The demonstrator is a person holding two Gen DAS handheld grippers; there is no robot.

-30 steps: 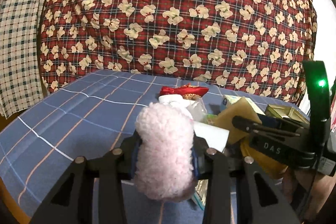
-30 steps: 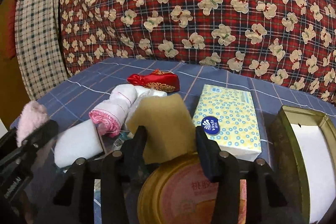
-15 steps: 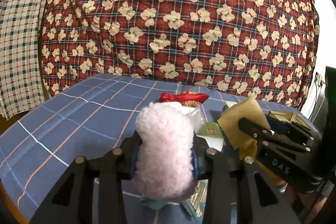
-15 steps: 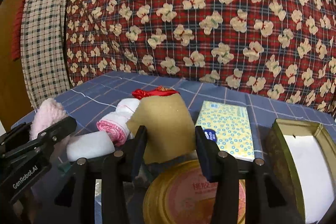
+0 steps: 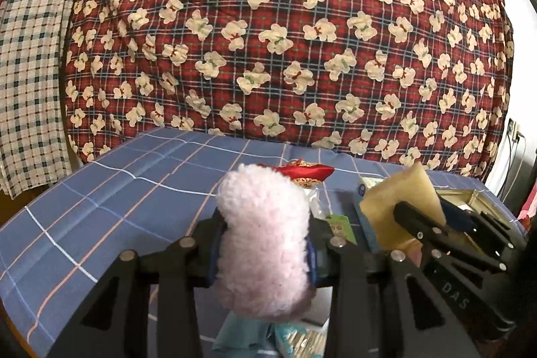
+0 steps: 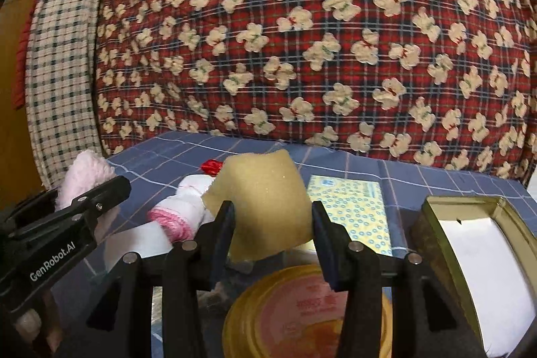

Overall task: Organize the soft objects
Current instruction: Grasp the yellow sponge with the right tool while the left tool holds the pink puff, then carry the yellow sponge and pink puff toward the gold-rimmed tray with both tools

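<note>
Both grippers point slightly downward over the blue checked cloth (image 5: 100, 200). Left gripper (image 5: 263, 249) pinches pink fluffy piece (image 5: 263, 240) between its fingers; right gripper (image 6: 272, 227) pinches yellow sponge (image 6: 261, 200). Since earlier, left is lifted slightly, and right is tilted up; tissue pack (image 6: 352, 207) sits lower beyond its fingers.

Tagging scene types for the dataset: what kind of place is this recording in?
Probably a home room rather than a lab: a red plaid quilt with bear prints hangs as a backdrop, a checked cloth hangs beside it, and a blue checked tablecloth covers a table crowded with household bits such as a yellow tissue pack.
</note>
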